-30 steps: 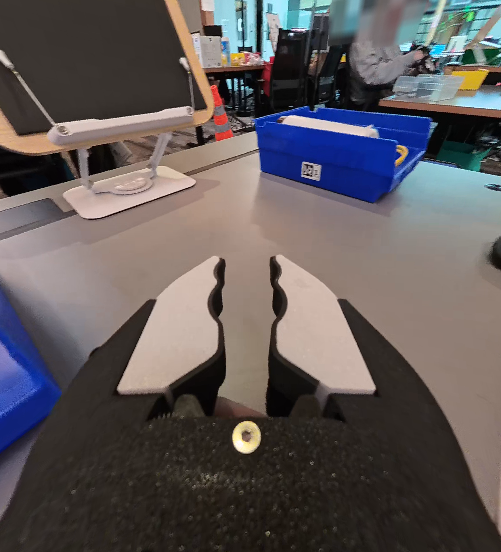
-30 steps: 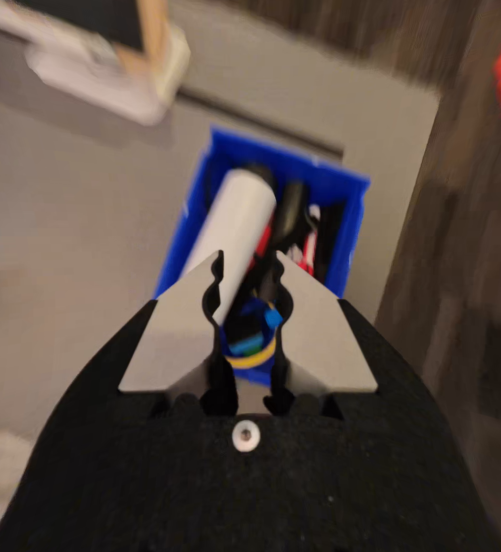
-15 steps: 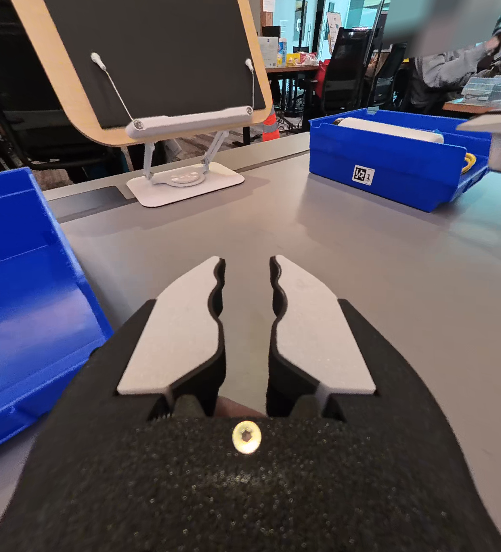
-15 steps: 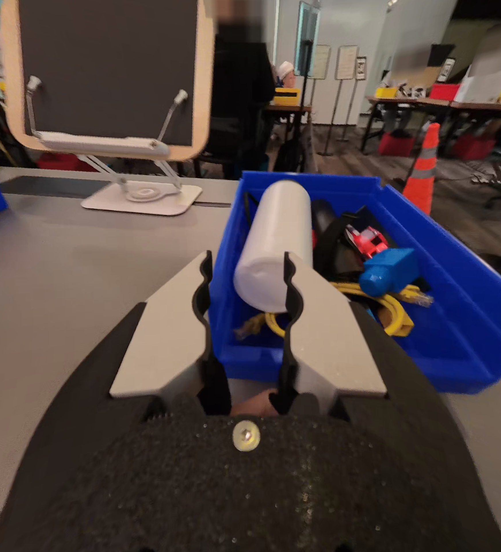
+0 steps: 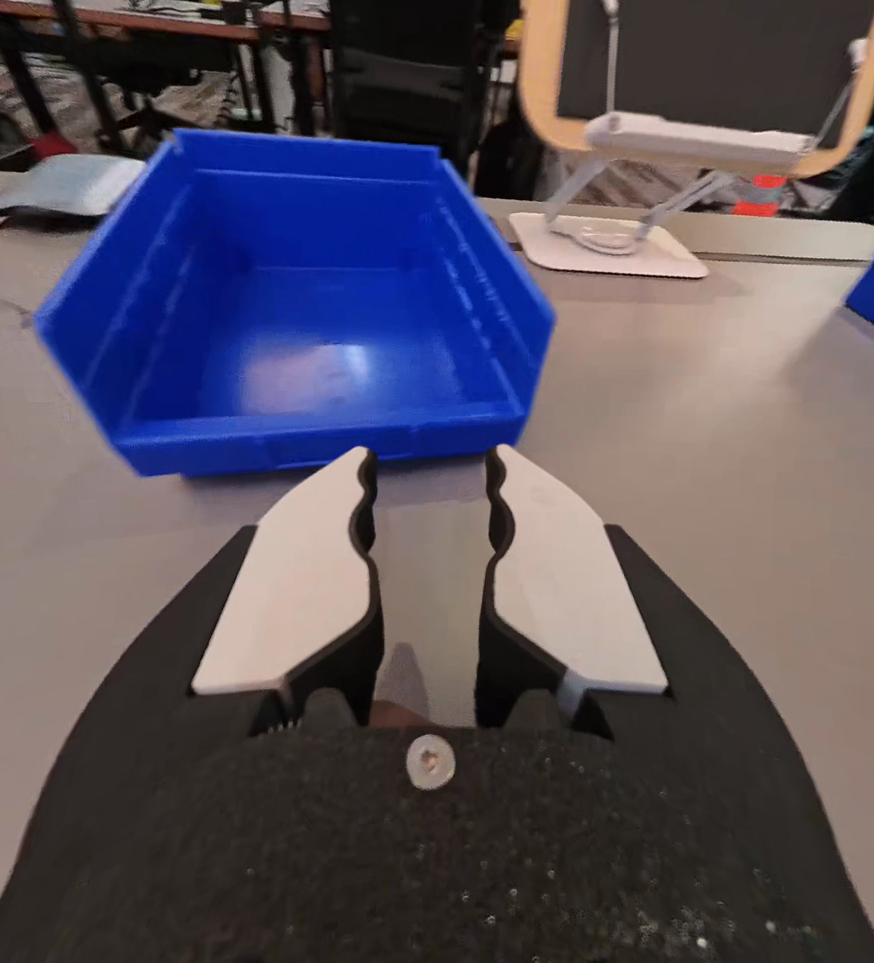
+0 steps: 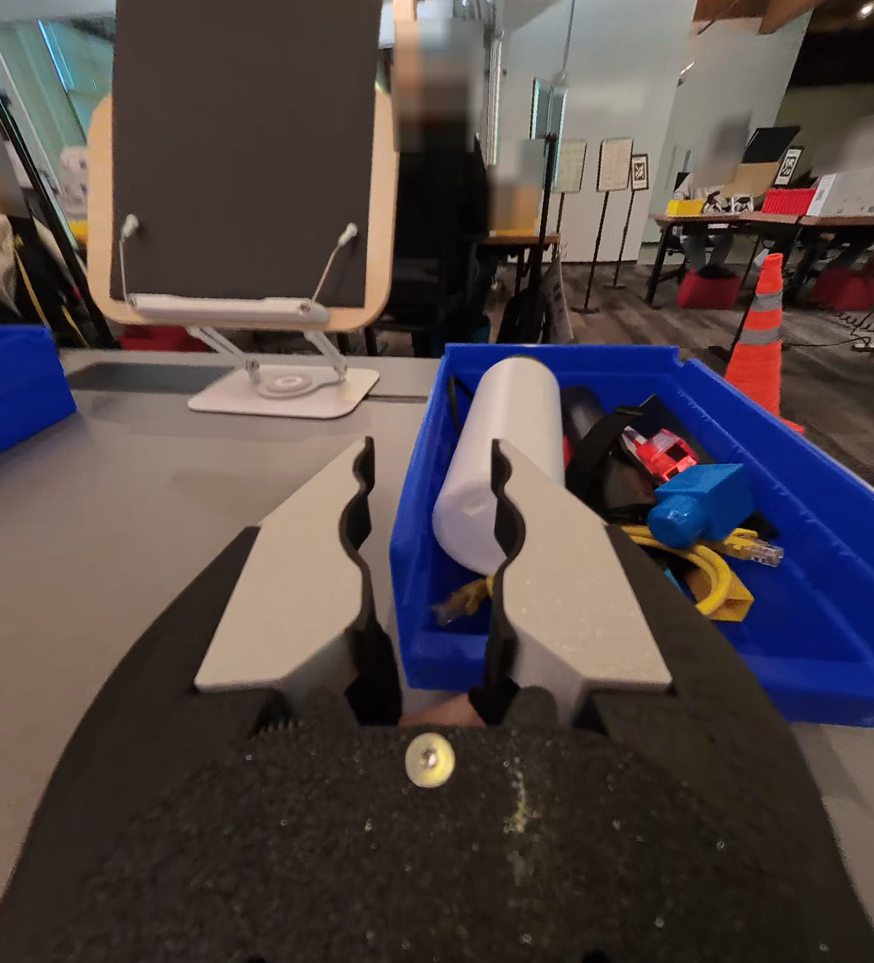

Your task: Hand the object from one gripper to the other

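In the right wrist view a blue bin (image 6: pixel 815 615) on the grey table holds a white cylinder (image 6: pixel 502 458), a blue block (image 6: pixel 701 500), a red piece (image 6: pixel 659 453), a black strap and a yellow cable (image 6: pixel 706 573). My right gripper (image 6: pixel 431 458) is open and empty, just in front of that bin's near left corner. In the left wrist view my left gripper (image 5: pixel 428 464) is open and empty, just in front of an empty blue bin (image 5: pixel 289 312). Neither gripper shows in the other's view.
A wood-framed dark board on a white stand (image 5: pixel 685 104) is at the table's back, also in the right wrist view (image 6: pixel 247 208). The empty bin's corner (image 6: pixel 2 391) shows far left. An orange cone (image 6: pixel 760 333), other tables and people lie beyond. Spacing between my two grippers at the tips: around 55 centimeters.
The left wrist view has swung left, so the empty blue bin is now straight ahead. My right gripper has opened wider and shifted slightly left of the full bin.
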`<state>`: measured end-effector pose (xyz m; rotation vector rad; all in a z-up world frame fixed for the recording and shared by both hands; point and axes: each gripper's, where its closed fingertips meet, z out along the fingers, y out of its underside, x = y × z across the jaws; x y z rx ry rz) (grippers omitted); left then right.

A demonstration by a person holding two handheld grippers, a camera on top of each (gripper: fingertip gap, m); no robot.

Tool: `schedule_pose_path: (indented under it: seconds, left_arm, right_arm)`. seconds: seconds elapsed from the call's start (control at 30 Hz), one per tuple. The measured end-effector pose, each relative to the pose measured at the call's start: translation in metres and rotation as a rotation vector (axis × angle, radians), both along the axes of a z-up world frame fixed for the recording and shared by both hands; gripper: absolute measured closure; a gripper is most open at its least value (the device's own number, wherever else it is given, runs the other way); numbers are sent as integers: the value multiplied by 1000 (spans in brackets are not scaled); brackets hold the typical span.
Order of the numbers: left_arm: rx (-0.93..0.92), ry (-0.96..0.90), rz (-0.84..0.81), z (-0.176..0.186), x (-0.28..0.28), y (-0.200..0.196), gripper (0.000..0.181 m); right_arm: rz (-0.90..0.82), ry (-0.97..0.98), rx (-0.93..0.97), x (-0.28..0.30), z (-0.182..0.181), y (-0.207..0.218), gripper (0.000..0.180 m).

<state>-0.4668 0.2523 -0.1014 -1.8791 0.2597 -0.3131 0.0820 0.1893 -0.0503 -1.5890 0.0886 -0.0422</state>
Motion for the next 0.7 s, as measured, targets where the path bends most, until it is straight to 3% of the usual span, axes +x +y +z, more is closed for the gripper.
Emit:
schedule_pose_path:
  seconds: [0.33, 0.7]
  left_arm:
    - [-44, 48, 25, -16, -28, 27, 146]
    - [-83, -89, 32, -18, -36, 48, 146]
  right_arm:
    - [-229, 17, 35, 57, -10, -11, 141]
    - [-370, 27, -37, 98, -33, -3, 146]
